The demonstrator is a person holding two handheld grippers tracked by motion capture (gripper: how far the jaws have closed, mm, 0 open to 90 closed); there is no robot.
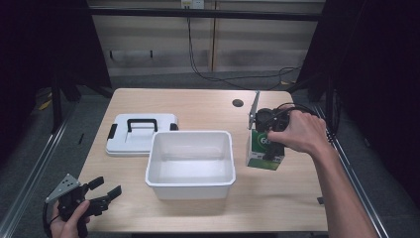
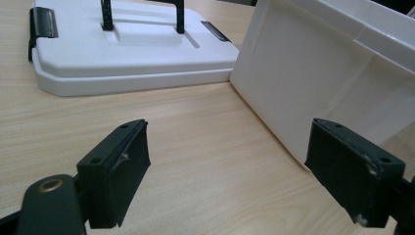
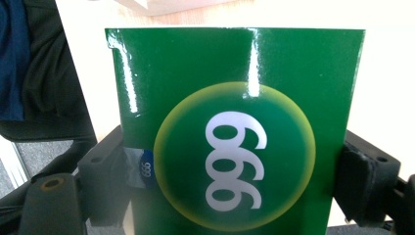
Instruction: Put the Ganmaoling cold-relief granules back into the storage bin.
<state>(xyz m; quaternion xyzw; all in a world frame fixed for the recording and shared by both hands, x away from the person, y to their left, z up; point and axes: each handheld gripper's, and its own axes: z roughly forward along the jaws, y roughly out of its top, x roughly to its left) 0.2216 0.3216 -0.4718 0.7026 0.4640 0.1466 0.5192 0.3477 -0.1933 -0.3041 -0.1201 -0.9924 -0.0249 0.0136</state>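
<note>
Here my right tool [image 1: 271, 130] comes down from above onto the green box [image 1: 264, 148], its jaws pressed against the box's two side faces, so it is clenched on it while it stands upright on the counter [image 1: 198, 104] just right of the white bin [image 1: 190, 162]. I judge the bin is where it belongs, since the bin's lid [image 1: 141, 134] lies off behind it. My left tool [image 2: 225, 171] waits spread wide and empty near the counter's front left corner, out of the way.
</note>
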